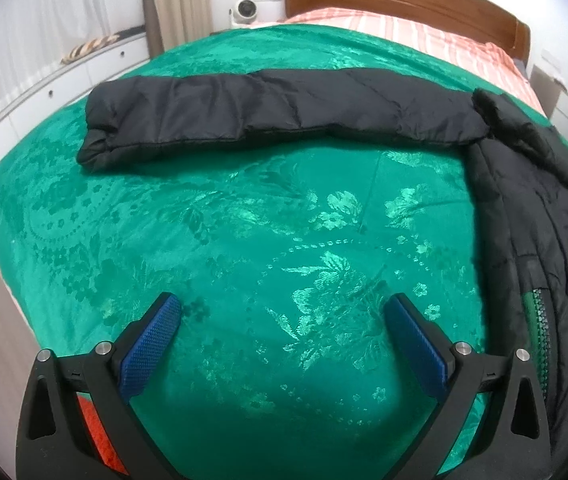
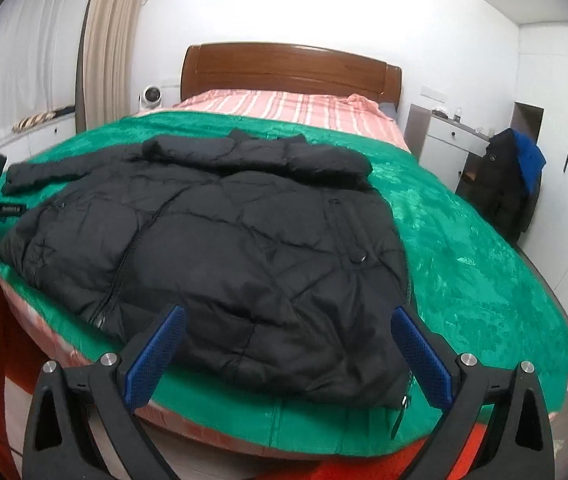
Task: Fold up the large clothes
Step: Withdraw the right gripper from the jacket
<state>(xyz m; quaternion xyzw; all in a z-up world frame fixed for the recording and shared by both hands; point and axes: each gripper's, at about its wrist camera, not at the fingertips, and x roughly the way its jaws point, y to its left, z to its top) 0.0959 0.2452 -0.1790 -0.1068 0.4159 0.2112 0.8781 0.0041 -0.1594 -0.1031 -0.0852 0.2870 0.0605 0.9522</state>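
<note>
A black jacket is spread flat on the green cover of the bed, hem toward the foot edge, collar toward the headboard. 1 sleeve is stretched straight out sideways, its long axis running across the bed; in the left wrist view it lies ahead of and well apart from the left gripper, with the body of the jacket off to that gripper's right. The left gripper is held spread, nothing between its fingers. The right gripper is also spread wide and empty, poised over the hem, near the zipped side edge. The sleeve is judged the left hand's reach; the hem is nearer the right.
</note>
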